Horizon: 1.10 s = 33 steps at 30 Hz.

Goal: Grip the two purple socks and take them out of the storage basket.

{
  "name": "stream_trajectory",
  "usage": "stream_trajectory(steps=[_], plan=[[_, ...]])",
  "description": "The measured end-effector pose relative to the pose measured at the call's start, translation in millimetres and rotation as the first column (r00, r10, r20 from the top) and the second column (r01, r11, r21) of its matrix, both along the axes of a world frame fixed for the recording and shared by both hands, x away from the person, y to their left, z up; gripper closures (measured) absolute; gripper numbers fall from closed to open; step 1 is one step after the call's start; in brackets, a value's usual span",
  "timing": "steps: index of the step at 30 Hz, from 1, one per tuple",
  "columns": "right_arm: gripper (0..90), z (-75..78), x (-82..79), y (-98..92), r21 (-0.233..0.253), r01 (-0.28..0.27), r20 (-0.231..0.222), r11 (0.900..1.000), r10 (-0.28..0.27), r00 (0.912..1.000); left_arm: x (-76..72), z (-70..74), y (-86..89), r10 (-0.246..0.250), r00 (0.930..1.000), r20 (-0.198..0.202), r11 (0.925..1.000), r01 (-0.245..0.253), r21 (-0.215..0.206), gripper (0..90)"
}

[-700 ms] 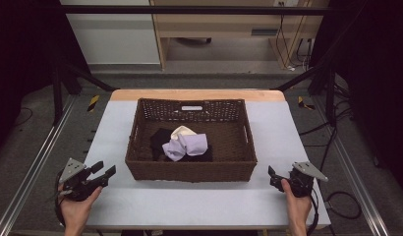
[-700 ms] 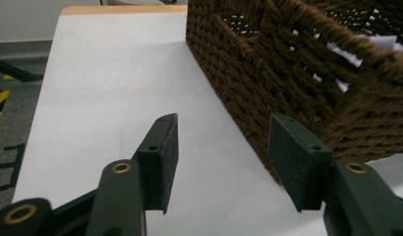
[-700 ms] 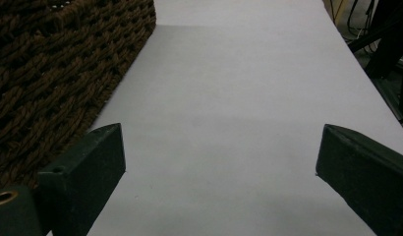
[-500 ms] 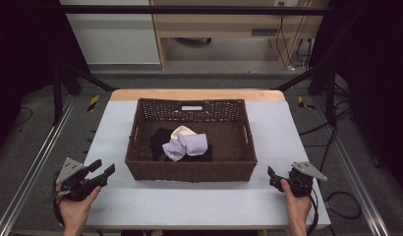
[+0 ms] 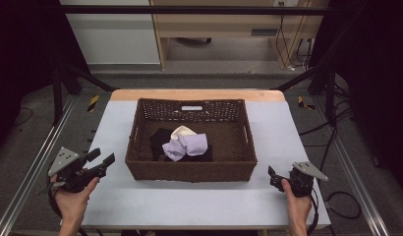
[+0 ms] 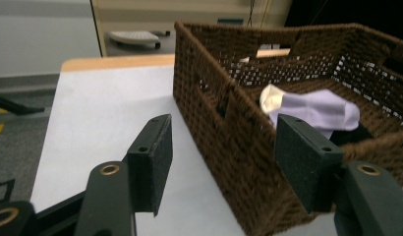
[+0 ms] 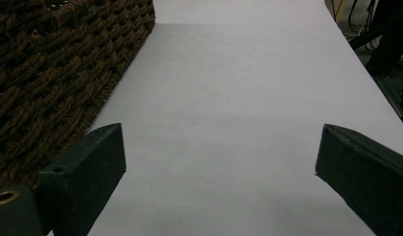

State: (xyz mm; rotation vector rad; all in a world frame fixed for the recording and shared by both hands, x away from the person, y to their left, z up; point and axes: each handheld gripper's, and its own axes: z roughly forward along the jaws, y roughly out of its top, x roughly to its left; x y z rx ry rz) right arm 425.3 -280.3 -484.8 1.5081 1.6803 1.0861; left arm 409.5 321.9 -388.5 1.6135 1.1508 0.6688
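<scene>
**High view: both tongs wait outside the basket**

High view puts the brown wicker basket (image 5: 191, 140) at the centre of the frame on the pale desk (image 5: 189, 201). Inside it lie a lilac cloth (image 5: 187, 146), a cream piece (image 5: 182, 131) and a black garment (image 5: 160, 140), all touching in one heap. The left tongs (image 5: 102, 160) sit at the lower left, just beside the basket's near corner, jaws spread and holding nothing. The right tongs (image 5: 271, 177) rest at the lower right, jaws parted wide over bare desk in the right gripper view, also released.
</scene>
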Motion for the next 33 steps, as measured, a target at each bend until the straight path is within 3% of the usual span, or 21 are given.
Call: stream_trajectory(steps=[9, 24, 33], plan=[[5.3, 0.1, -1.2, 0.3, -0.004, 0.008, 0.007, 1.000, -0.008, 0.9999, 14.3, 28.1, -25.2, -0.045, 0.9982, 0.041, 0.9988, 0.044, 0.019, 39.2], [5.1, 0.1, -1.4, 0.3, -0.005, 0.010, 0.008, 1.000, -0.010, 0.9999, 42.2, 43.6, -68.2, -0.102, 0.9939, 0.043, 0.9947, 0.101, 0.016, 38.2], [5.0, 0.1, -1.4, 0.8, -0.011, 0.004, 0.012, 1.000, -0.004, 0.9999, 64.5, 47.4, -90.5, -0.114, 0.9931, 0.024, 0.9927, 0.113, 0.041, 38.9]])
